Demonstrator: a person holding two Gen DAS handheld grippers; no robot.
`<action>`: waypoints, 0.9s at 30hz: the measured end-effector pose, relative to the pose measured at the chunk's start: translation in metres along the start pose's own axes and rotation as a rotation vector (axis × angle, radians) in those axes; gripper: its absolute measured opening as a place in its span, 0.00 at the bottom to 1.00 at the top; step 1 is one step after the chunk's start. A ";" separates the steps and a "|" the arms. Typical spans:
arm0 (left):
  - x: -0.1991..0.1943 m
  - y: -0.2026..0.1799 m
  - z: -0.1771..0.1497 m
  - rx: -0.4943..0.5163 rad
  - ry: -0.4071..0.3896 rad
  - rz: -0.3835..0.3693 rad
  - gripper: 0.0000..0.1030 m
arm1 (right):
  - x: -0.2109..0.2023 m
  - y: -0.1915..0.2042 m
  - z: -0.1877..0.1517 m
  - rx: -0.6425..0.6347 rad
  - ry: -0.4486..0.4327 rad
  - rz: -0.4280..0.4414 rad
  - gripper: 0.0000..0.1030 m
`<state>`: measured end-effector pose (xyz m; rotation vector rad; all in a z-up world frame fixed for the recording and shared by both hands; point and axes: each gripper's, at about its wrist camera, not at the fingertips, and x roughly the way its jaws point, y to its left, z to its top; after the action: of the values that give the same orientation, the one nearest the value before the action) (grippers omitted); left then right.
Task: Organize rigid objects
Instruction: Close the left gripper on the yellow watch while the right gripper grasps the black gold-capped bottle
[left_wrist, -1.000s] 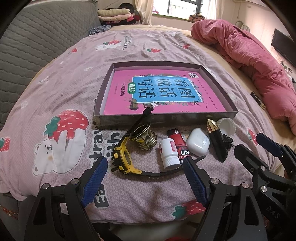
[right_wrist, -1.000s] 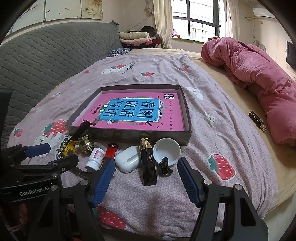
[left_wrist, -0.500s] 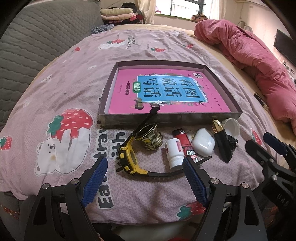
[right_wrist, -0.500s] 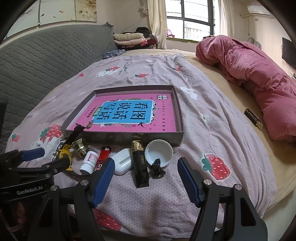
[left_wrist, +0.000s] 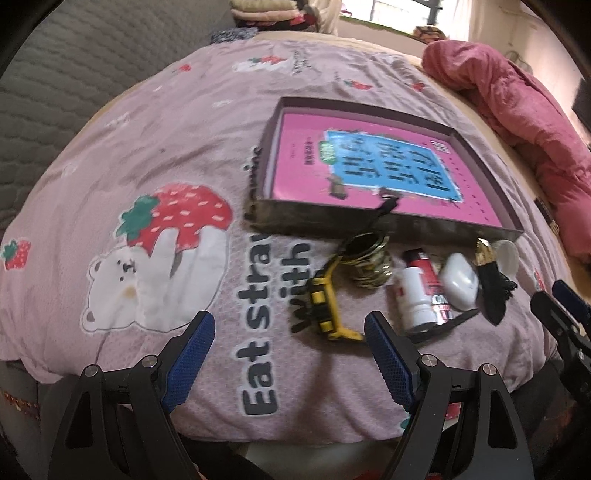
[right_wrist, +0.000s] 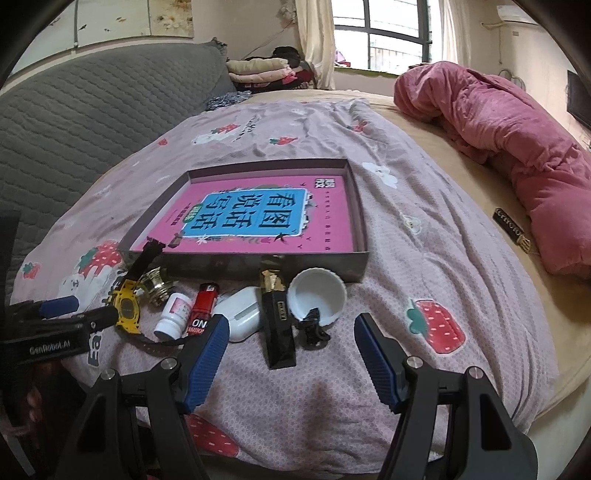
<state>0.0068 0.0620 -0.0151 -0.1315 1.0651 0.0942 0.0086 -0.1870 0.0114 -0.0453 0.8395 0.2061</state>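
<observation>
Both tools are hanging released over the near edge of the bed (right_wrist: 424, 236), jaws spread wide and grasping nothing. The left tool (left_wrist: 290, 352) is sitting over the printed lettering on the pink strawberry bedspread, just left of the row of small things. The right tool (right_wrist: 291, 349) is sitting just near of the black gold-topped bottle (right_wrist: 277, 317) and the black clip (right_wrist: 313, 328).

A shallow grey tray (right_wrist: 360, 218) is lying on the bedspread, holding a pink book (right_wrist: 258, 218) with a blue title panel. Along the tray's near wall a row of rigid objects is lying on the bedspread. From left to right in the right wrist view: a yellow watch (right_wrist: 127, 308) with its black strap reaching up onto the tray's near-left corner, a brass ring-shaped piece (right_wrist: 157, 290), a small white pill bottle (right_wrist: 173, 314) on its side, a red lighter (right_wrist: 201, 308), a white earbud case (right_wrist: 242, 312), the black gold-topped bottle, and a white cap (right_wrist: 317, 295) lying open side up, with the black clip at its near rim.

Far right, a crumpled red blanket (right_wrist: 509, 147) is lying on the bed, with a small black bar (right_wrist: 511, 225) with gold lettering near it. A grey quilted headboard (right_wrist: 74, 122) is standing along the left.
</observation>
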 end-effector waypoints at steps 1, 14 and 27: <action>0.002 0.002 0.000 -0.008 0.005 0.001 0.81 | 0.001 0.001 0.000 -0.003 0.004 0.003 0.67; 0.025 -0.004 -0.002 -0.027 0.068 -0.055 0.58 | 0.014 0.000 0.001 -0.015 0.027 -0.002 0.67; 0.042 -0.017 0.006 -0.024 0.085 -0.100 0.29 | 0.038 0.014 0.001 -0.105 0.077 0.033 0.42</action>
<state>0.0350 0.0468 -0.0483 -0.2114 1.1403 0.0114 0.0309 -0.1668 -0.0153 -0.1382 0.9062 0.2802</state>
